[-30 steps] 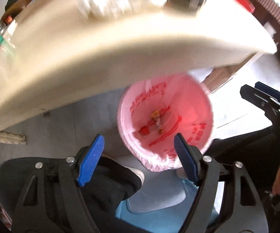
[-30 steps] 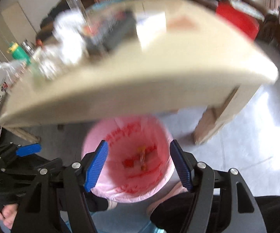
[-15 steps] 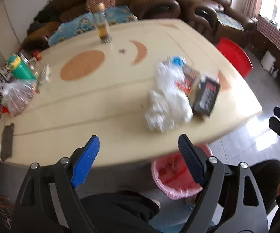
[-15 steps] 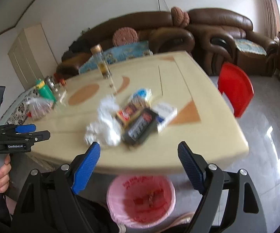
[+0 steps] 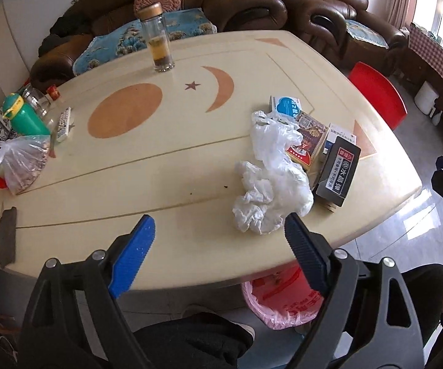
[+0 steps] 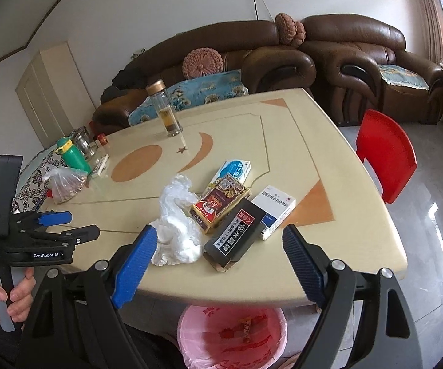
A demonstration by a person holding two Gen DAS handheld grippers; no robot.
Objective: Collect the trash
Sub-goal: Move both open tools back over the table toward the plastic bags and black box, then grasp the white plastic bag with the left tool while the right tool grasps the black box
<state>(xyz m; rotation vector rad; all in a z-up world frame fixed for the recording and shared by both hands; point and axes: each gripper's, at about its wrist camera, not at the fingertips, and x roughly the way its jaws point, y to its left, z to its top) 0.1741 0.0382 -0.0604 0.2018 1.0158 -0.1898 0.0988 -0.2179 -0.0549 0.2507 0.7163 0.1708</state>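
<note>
Left wrist view: the left gripper (image 5: 218, 240) is spread wide and empty, its jaws having just opened a little further. The crumpled bag (image 5: 272, 184) lies on the table (image 5: 129, 166) just ahead of the right finger; its long axis runs away from the fingers.

Right wrist view: the right gripper (image 6: 218, 255) is likewise spread and empty. The black box (image 6: 236, 233) lies between and ahead of its fingers, long axis diagonal, far end pointing right. The bin (image 6: 233, 338) stands below the fingers. By appearance, the right gripper is nearer the box.
</note>
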